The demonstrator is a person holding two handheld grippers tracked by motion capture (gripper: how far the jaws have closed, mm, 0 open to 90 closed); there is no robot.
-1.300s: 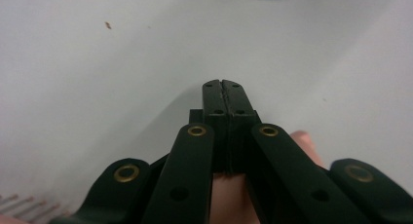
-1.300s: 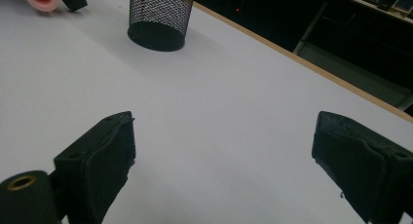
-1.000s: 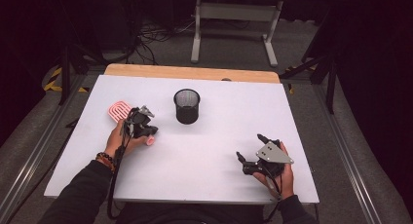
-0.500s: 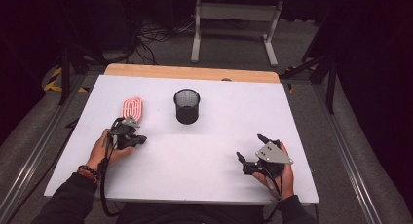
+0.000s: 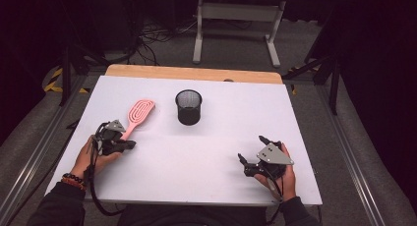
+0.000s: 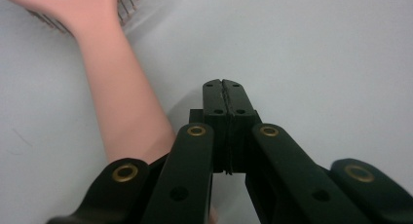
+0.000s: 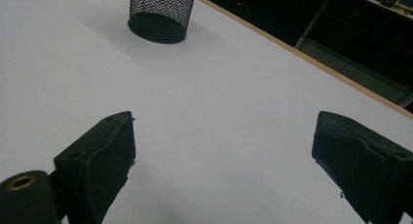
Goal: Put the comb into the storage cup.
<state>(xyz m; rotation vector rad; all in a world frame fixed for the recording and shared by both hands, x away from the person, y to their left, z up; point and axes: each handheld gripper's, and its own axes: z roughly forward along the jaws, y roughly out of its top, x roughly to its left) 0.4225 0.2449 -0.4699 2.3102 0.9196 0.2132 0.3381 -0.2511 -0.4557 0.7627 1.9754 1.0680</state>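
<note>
Left gripper point(image 5: 129, 144) fingers closed empty, beside pink brush point(image 5: 137, 115) handle, left of frame. Right gripper point(image 5: 252, 155) fingers open, lower right.

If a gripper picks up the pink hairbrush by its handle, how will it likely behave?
The pink hairbrush looks like moulded plastic with a slotted head, so probably stiff and light. It lies flat on the table, so rolling seems unlikely. The smooth handle tapers, so it might slip or pivot head-down in a narrow grip.
</note>
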